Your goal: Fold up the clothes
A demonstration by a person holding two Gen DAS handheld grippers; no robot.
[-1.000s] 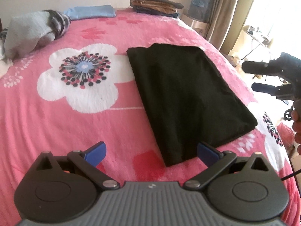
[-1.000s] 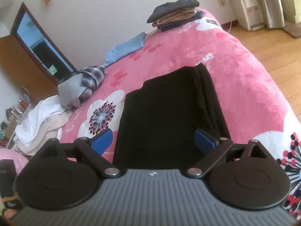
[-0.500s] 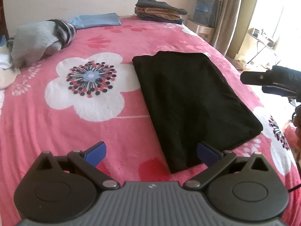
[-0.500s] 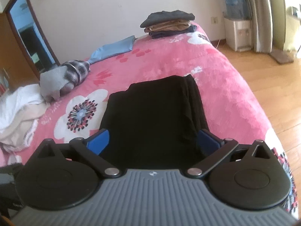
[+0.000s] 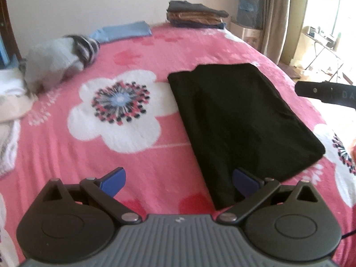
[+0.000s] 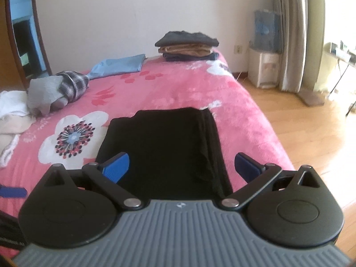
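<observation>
**Black garment folded, more laundry waiting**

Pink flowered bedspread (image 6: 178, 93) fills both views, and the landmark is the black garment (image 6: 164, 146), lying flat on it as a tidy rectangle with folded layers showing along one long edge. Both grippers hover just short of its near end. On the left gripper (image 5: 178, 183) the fingers (image 5: 113, 181) stand wide apart with nothing between them. The right gripper (image 6: 180, 166) has just been opening and now gapes wide too, nothing gripped, the garment only showing behind the gap.

So this piece looks close to done, perhaps ready for one more fold or a carry. Beyond the black garment, by the wall, sits a stack of folded clothes (image 6: 187, 46), apparently the finished pile. To its left near the wall lies a blue cloth (image 6: 118, 65), and nearer, a crumpled grey and plaid bundle (image 6: 57, 90) plus white clothes (image 6: 11, 111) at the edge: by my reckoning, that is the work remaining.
</observation>
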